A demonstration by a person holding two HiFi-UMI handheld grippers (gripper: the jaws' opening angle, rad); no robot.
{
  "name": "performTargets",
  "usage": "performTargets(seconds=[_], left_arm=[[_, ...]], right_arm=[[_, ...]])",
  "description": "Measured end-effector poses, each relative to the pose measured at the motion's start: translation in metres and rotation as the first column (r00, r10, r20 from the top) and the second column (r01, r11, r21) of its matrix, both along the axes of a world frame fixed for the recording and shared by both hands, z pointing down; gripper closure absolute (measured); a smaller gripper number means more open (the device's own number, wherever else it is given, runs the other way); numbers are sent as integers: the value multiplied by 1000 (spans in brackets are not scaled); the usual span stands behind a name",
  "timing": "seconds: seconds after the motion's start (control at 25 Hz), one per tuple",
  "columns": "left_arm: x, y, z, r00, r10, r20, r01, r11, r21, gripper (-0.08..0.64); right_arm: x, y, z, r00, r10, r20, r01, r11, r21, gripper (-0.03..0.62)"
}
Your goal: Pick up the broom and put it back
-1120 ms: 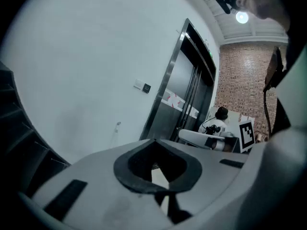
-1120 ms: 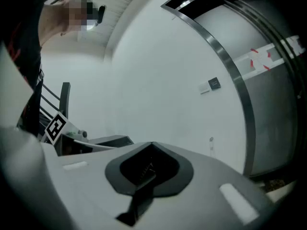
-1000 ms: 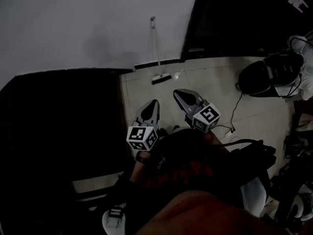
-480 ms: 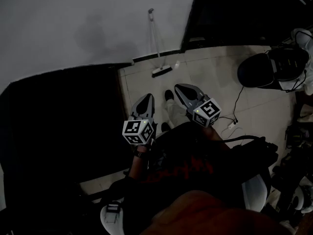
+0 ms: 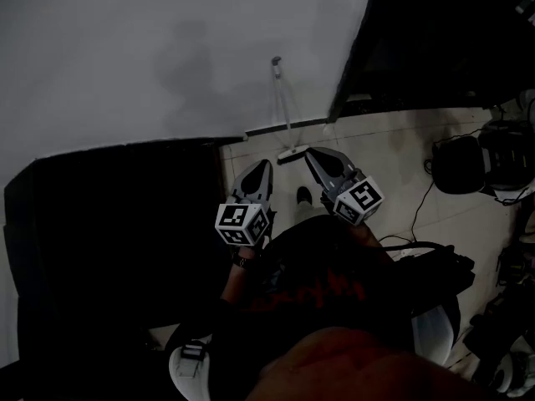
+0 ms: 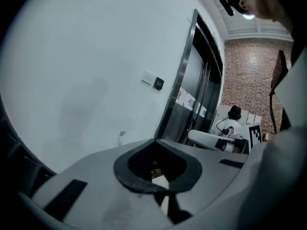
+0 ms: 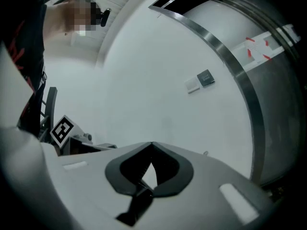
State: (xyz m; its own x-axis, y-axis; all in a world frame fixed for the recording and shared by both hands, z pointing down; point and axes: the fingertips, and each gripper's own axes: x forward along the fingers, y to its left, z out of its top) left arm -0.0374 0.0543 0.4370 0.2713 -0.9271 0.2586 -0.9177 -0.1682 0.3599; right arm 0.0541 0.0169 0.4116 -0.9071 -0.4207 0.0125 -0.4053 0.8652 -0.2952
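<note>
Broom (image 5: 285, 109) retrieval has not begun, but the approach has clearly advanced: compared with a second ago the person has stepped toward the wall, and the broom's head now sits just beyond the grippers instead of well apart from them.

Nearest the camera, at the bottom of the head view, is the person's dark clothing. Above it, near the centre of the frame, the left gripper (image 5: 264, 170) and the right gripper (image 5: 314, 155) both point forward over the pale tiled floor (image 5: 393, 157). Each gripper view shows its jaws closed tip to tip with nothing between them, so neither holds anything.

Just past the right gripper's tip, slightly up and to its left in the frame, the broom's head rests on the floor. Its thin handle rises toward the upper centre and leans against the white wall (image 5: 150, 57), left of the dark door frame (image 5: 435, 40). The broom stands between the lines of the two grippers, nearer the right one, touching neither. I judge that the jaws must open before any grasp.
</note>
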Motion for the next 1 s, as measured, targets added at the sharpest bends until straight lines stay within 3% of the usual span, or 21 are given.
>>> performTargets(seconds=[0.28, 0.48, 0.6, 0.64, 0.68, 0.72, 1.0], left_arm=[[6, -72, -23, 1000, 13, 10, -13, 999, 30, 555], [-21, -92, -11, 1000, -7, -12, 6, 1000, -17, 555], [-43, -100, -5, 1000, -20, -4, 20, 999, -39, 555], [-49, -102, 0, 1000, -29, -10, 28, 998, -50, 555], [-56, -104, 10, 999, -38, -19, 36, 997, -66, 555], [-62, -106, 21, 999, -46, -28, 43, 995, -85, 555], [-74, -98, 69, 996, -88, -24, 83, 981, -177, 555]], right_arm=[[-17, -67, -2, 999, -25, -23, 24, 999, -37, 592], [-41, -95, 3, 998, -15, -53, 12, 998, -59, 592], [-51, -116, 11, 993, 39, -108, -44, 998, -46, 591], [-56, -122, 20, 990, 47, -132, -54, 997, -53, 576], [-62, -128, 33, 987, 42, -156, -53, 996, -69, 444], [-69, -134, 50, 983, 29, -180, -46, 995, -89, 382], [-82, -172, 183, 922, 23, -386, -69, 992, -106, 380]])
